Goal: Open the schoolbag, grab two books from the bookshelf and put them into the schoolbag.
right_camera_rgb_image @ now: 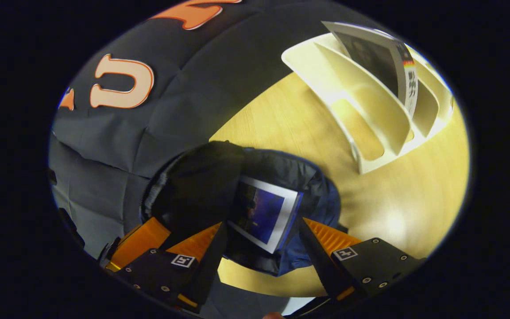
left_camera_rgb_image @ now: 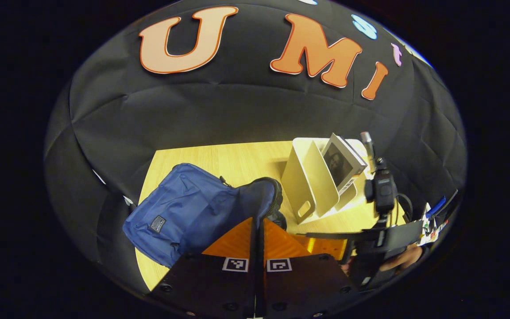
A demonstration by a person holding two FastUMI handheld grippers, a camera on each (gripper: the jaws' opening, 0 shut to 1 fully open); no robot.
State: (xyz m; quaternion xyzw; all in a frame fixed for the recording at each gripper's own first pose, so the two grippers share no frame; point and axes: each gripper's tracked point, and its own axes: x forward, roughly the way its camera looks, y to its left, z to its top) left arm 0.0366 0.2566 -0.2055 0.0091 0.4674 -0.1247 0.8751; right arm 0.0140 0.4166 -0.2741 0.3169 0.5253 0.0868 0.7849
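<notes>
schoolbag [right_camera_rgb_image: 312, 186]: blue, unzipped | 1 book [right_camera_rgb_image: 264, 212] inside, white-bordered cover

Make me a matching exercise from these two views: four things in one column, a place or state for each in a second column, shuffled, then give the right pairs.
Things:
1. blue schoolbag
2. book with the blue cover
3. book with the grey portrait cover
4. left gripper

Places or states:
A. leaning in the white bookshelf
B. shut on the bag's flap
C. inside the open bag
D. lying on the wooden table, mouth held open

Pairs: 1-D, 2-C, 3-A, 4-B
</notes>
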